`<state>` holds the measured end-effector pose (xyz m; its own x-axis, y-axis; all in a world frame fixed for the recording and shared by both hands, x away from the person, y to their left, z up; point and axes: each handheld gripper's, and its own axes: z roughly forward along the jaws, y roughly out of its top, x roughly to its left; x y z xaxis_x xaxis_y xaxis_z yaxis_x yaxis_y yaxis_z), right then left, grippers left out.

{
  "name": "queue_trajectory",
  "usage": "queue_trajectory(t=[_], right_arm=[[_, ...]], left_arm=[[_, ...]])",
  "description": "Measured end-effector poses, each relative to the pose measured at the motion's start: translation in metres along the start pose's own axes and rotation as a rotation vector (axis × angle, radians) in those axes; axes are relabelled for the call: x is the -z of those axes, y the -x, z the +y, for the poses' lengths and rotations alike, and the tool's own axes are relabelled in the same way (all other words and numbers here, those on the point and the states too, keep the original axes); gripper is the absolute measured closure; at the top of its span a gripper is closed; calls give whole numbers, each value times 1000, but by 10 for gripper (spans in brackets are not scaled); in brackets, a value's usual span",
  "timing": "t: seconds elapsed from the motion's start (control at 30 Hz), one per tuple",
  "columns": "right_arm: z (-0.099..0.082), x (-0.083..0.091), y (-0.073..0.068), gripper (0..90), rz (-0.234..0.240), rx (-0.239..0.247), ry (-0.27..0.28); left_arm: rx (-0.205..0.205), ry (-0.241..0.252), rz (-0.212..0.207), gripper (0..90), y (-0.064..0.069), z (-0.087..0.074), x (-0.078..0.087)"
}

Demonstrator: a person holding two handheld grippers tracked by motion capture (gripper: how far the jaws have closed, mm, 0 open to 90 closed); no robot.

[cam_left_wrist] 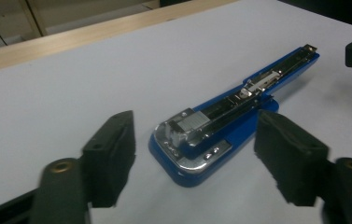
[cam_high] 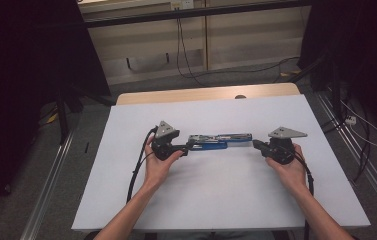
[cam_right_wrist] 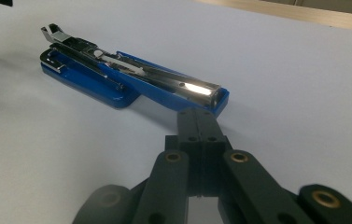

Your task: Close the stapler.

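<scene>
A blue stapler [cam_high: 218, 141] lies swung open flat in the middle of the white table [cam_high: 201, 200], its chrome magazine facing up. My left gripper [cam_high: 190, 146] sits at its left end and stands open. In the left gripper view its two black pads [cam_left_wrist: 110, 154] flank the stapler's rounded hinge end [cam_left_wrist: 187, 154] with a gap on each side and nothing pressed. My right gripper [cam_high: 256, 145] is at the right end, shut and empty. In the right gripper view its closed tips [cam_right_wrist: 197, 114] rest just short of the stapler's blue tip [cam_right_wrist: 211, 100].
A wooden strip [cam_high: 206, 93] runs along the table's far edge. Cables [cam_high: 186, 60] trail over the floor behind it, metal rails [cam_high: 356, 150] run along both sides, and dark curtains [cam_high: 26, 50] hang at left and right.
</scene>
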<state>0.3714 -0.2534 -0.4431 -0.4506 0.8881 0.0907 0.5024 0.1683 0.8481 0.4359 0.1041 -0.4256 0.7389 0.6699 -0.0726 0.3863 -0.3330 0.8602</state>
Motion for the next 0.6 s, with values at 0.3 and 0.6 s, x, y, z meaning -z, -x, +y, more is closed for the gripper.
queue_trajectory(t=[0.3,0.6], right_arm=[[0,-4,-3,900,7,28,-14],[1,-8,-4,900,8,33,-24]], left_arm=[[18,-46,-51,637,-1,-3,-9],[-21,-73,-60,874,0,1,-14]])
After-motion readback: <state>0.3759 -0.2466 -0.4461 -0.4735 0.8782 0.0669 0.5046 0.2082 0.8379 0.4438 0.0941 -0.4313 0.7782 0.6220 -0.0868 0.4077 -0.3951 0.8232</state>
